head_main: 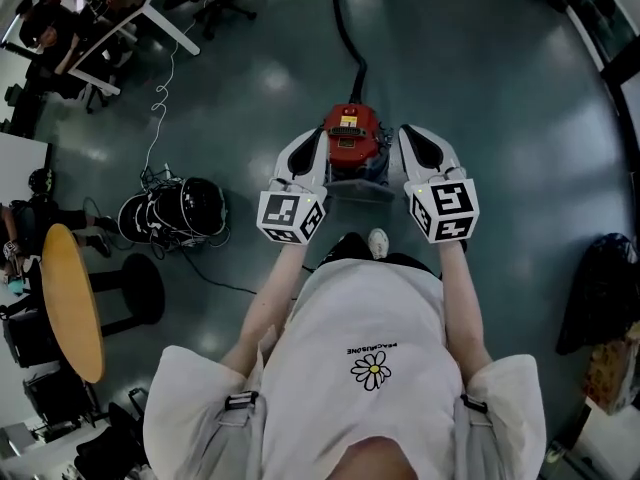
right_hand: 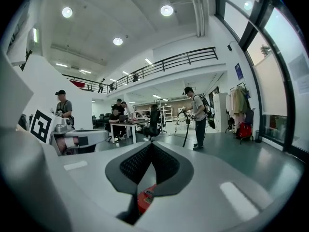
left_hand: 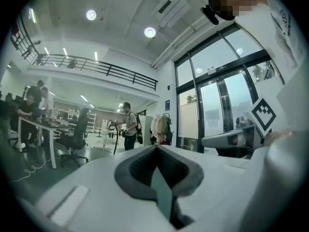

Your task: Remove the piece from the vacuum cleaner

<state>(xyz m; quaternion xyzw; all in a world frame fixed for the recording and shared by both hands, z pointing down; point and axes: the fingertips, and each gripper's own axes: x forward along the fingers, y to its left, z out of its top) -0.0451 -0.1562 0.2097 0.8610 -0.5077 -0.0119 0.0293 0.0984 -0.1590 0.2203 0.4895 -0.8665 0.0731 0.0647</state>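
Note:
A red canister vacuum cleaner [head_main: 352, 134] stands on the grey floor ahead of my feet, and its black hose [head_main: 345, 28] runs away from me. My left gripper [head_main: 312, 140] hangs just left of the vacuum's body, and my right gripper [head_main: 409, 134] hangs just right of it. Both are raised above the vacuum and shut on nothing. In the left gripper view the left gripper [left_hand: 155, 151] points level into the room. Through the gap below the tips of the right gripper [right_hand: 150, 149], a sliver of the red vacuum [right_hand: 145, 198] shows. I cannot tell which piece of the vacuum is removable.
A round wooden table [head_main: 68, 303] and a black stool [head_main: 140, 286] stand at the left, with a black bundle of gear and cables [head_main: 180, 210] beyond them. People sit at a white desk [head_main: 120, 23] at the far left. A black bag [head_main: 600, 288] lies at the right.

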